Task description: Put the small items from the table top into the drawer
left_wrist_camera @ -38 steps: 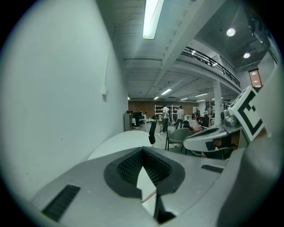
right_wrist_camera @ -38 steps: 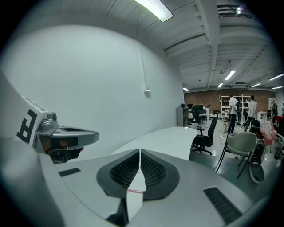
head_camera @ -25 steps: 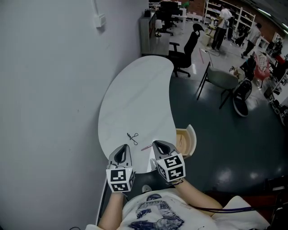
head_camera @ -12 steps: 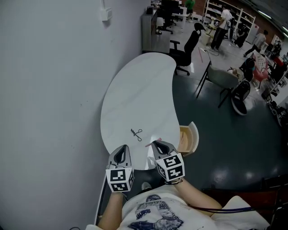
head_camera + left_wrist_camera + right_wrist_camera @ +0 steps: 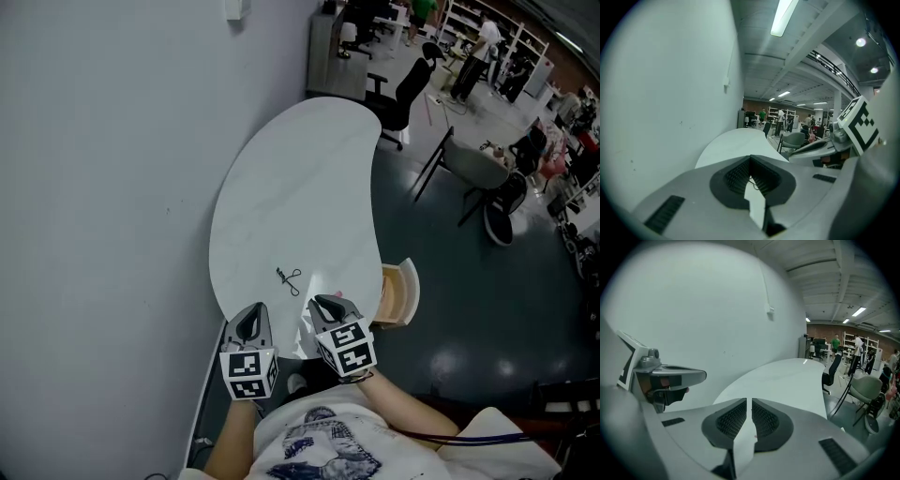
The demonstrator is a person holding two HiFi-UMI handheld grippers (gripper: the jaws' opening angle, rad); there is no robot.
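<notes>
Compared with a second ago the view has swung round a bit, and the pink stick point(image 5: 336, 292) that was sitting between the two grippers now peeks out just past the tip of the right gripper point(image 5: 323, 302). The left gripper point(image 5: 253, 311) hangs over the near edge of the table point(image 5: 300, 187). Both are empty: the left's jaws meet at the tips, the right's are closed down to a thin slit with nothing in it. The little wire clip point(image 5: 289, 278) lies on the table just ahead of them, a bit nearer the left. The drawer point(image 5: 401, 292) is pulled open off the table's right side, so this looks like the lining-up-for-a-pick stage, with nothing grabbed yet. Next the right one probably needs to open up, drop over the stick and pinch it low, since it's thin and flat on the top
</notes>
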